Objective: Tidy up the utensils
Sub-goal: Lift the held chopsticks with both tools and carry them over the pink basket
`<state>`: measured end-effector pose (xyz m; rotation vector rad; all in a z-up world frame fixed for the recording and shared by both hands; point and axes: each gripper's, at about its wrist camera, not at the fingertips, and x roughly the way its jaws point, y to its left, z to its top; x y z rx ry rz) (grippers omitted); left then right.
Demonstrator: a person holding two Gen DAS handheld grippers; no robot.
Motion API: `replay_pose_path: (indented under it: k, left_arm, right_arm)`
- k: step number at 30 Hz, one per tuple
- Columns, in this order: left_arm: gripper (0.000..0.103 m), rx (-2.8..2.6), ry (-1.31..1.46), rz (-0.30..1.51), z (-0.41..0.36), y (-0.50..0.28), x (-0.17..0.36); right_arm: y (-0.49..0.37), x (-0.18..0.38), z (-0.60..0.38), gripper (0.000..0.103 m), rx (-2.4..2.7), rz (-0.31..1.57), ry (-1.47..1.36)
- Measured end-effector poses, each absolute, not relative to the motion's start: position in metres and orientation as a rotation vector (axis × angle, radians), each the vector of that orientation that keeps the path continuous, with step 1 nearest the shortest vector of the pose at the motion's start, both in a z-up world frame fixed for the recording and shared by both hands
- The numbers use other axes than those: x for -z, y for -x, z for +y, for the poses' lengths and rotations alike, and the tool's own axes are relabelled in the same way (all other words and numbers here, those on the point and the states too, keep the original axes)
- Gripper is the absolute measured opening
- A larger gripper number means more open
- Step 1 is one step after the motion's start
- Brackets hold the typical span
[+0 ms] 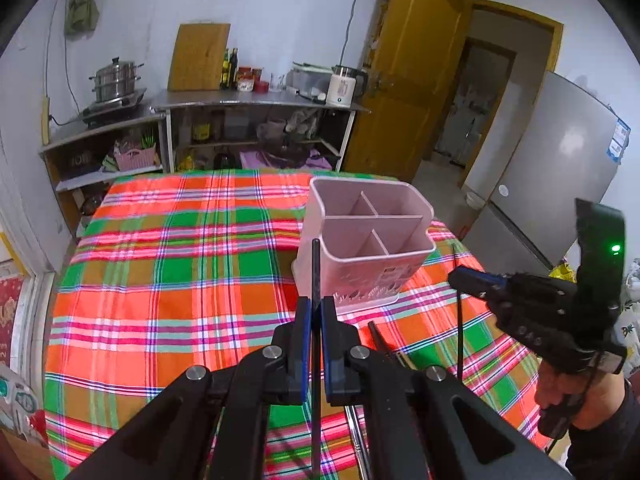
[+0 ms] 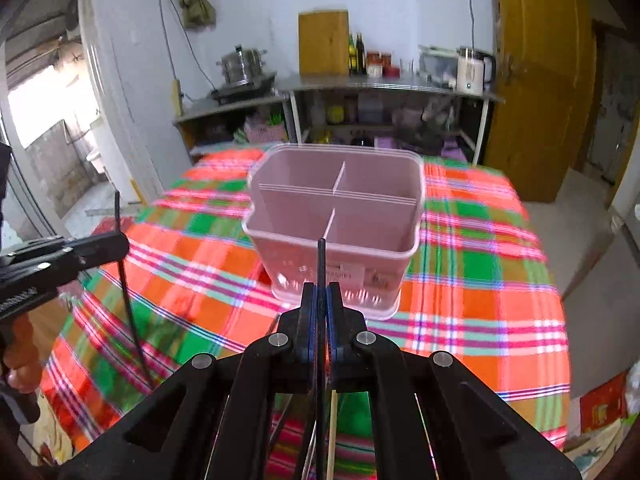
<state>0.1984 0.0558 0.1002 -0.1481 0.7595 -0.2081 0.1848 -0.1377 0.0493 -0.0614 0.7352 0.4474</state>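
Jaws, left: left gripper [image 1: 315, 312] is closed tight on a black chopstick [image 1: 315, 268], which stands upright between the blue pads.
Jaws, right: right gripper [image 2: 320, 300] is also pressed together on a second black chopstick [image 2: 321, 264], held upright.
Surface: table with a plaid cloth [image 1: 180, 264] in orange, green and pink; more chopsticks [image 1: 382, 344] lie on it below the jaws.
Room: steel shelving [image 1: 256, 100] with a steamer pot [image 1: 116, 78], a cutting board [image 1: 200, 58] and a kettle [image 1: 344, 86]; yellow door [image 1: 412, 80]; grey fridge [image 1: 560, 160].
Holder: pink utensil holder [image 1: 376, 264] with four compartments stands on the cloth, beyond both chopstick tips, its compartments holding nothing.
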Motion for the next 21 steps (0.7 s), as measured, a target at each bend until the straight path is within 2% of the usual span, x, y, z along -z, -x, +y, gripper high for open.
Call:
replay_pose_path:
  k: [21]
  left_arm:
    - [0.004, 0.262, 0.145, 0.701, 0.043, -0.202, -0.17]
  right_arm:
    - [-0.156, -0.125, -0.16, 0.004, -0.45, 0.555, 0.003]
